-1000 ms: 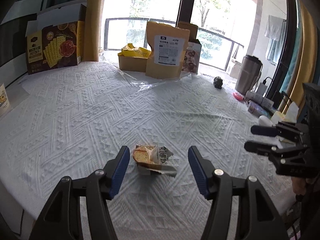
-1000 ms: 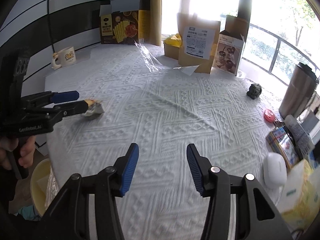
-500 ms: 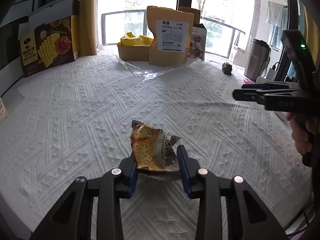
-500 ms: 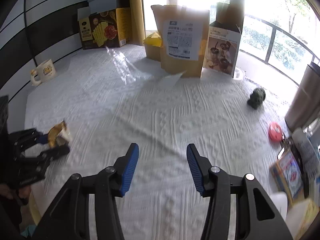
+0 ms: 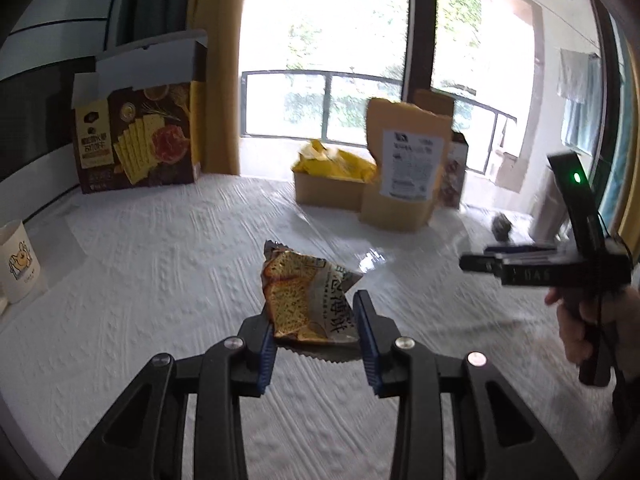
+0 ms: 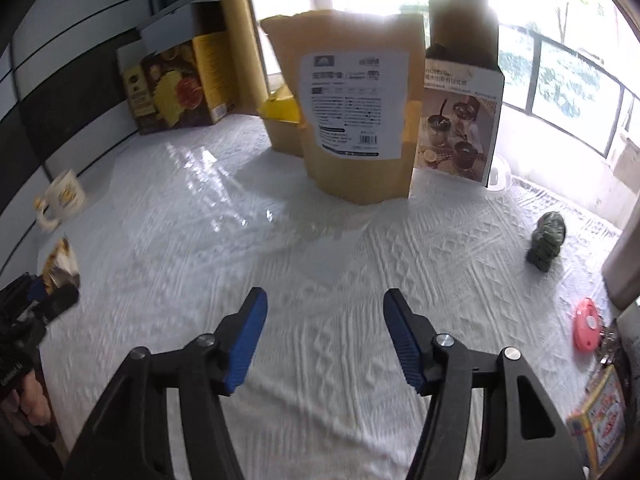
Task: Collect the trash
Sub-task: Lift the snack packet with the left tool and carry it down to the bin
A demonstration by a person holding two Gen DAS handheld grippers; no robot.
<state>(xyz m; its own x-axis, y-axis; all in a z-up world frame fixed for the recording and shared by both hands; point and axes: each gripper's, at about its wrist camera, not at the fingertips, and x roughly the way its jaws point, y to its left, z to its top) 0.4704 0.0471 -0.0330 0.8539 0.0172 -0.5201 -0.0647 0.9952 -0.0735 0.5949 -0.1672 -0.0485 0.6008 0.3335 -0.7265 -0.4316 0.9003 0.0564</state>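
A second ago the snack wrapper (image 5: 310, 300) lay loose between the left gripper (image 5: 316, 330) fingers, which now pinch it, lifted off the cloth, while the empty right gripper (image 6: 324, 336) has just spread wider.

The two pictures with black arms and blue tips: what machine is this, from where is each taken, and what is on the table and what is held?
There is no robot. A person holds one hand-operated two-finger gripper in each hand, and each carries a wide-angle camera looking along its fingers. The left gripper is shut on a crinkled snack wrapper printed with toast, lifted just above the white textured tablecloth. The right gripper is open and empty; its jaws have just been opening. At the back stand a dark cracker box, a tan paper pouch with a white label and a white cartoon mug. A sheet of clear plastic film lies before them.
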